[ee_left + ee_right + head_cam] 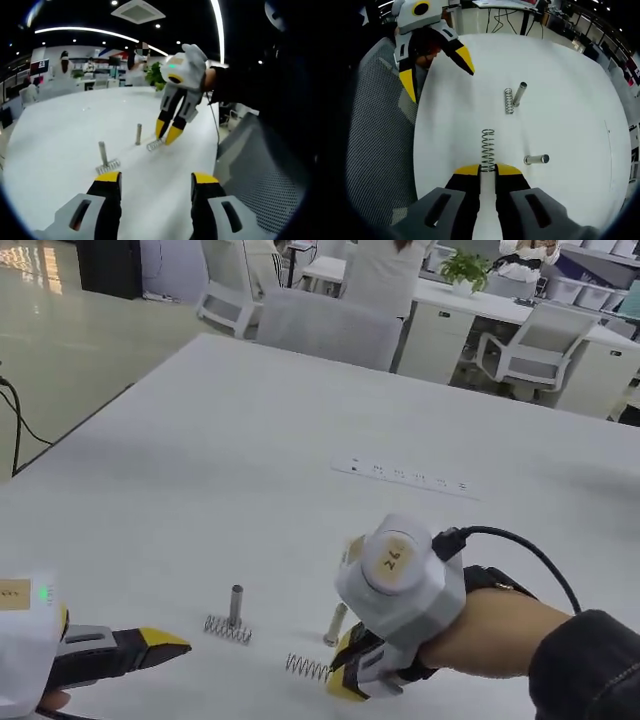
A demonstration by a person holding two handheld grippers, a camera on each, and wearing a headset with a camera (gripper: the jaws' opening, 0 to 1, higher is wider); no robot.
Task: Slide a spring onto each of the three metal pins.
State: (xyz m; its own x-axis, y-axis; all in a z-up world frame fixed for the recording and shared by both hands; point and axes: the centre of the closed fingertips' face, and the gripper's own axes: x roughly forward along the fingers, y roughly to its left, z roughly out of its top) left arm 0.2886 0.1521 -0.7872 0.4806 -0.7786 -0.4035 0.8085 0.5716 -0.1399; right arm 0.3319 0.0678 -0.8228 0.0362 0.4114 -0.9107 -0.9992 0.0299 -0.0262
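White worktop [300, 420]: right tool [487, 169] nips a thin steel coil spring [487, 142] by its end, probably light, floppy; left tool [155, 177] wide

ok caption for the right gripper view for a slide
Right gripper shut on a spring, metal pin just beside it.

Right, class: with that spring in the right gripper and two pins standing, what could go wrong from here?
1. The right gripper pinches the spring only at its near end; the free length may sag or swing and miss a pin top.
2. The nearer pin stands close beside the jaws and looks unsupported; a nudge might topple it.
3. The other spring lies loose by the far pin; it may roll away.
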